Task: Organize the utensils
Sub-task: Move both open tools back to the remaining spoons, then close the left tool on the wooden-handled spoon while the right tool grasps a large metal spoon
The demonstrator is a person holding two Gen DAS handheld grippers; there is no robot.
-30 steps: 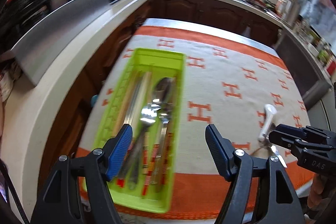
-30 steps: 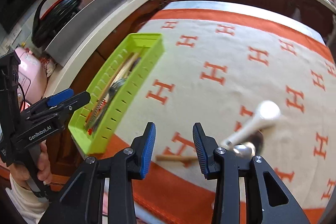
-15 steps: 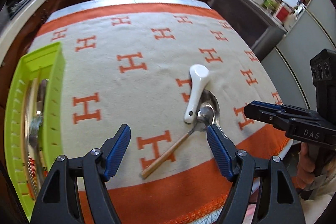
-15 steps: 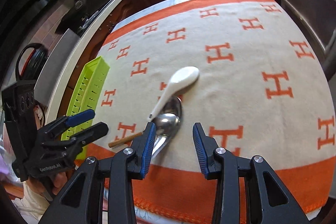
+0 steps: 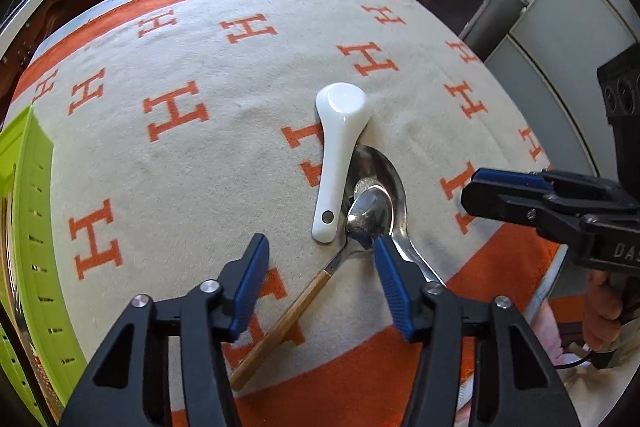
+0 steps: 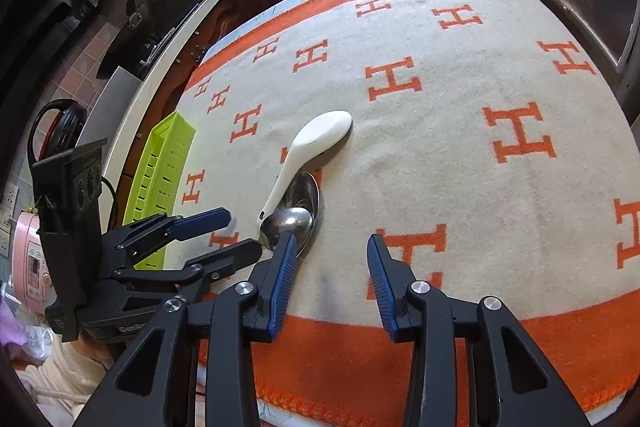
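Spoons [image 5: 372, 215] stacked near the bench's [image 5: 240, 147] front edge: slick steel, brittle white ceramic, light wooden handle [image 5: 280, 323]. Left hand-held gripper [image 5: 320, 267], spread but just closing, straddles that handle, the safest hold. Right hand-held gripper [image 6: 332, 259] is spread, empty.

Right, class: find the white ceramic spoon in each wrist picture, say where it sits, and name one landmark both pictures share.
Left wrist view: the white ceramic spoon lies just right of centre, bowl pointing away, handle end beside the small metal spoon.
Right wrist view: the white ceramic spoon lies at centre, slanting up to the right.
Shared landmark: the green tray, at the left in both.
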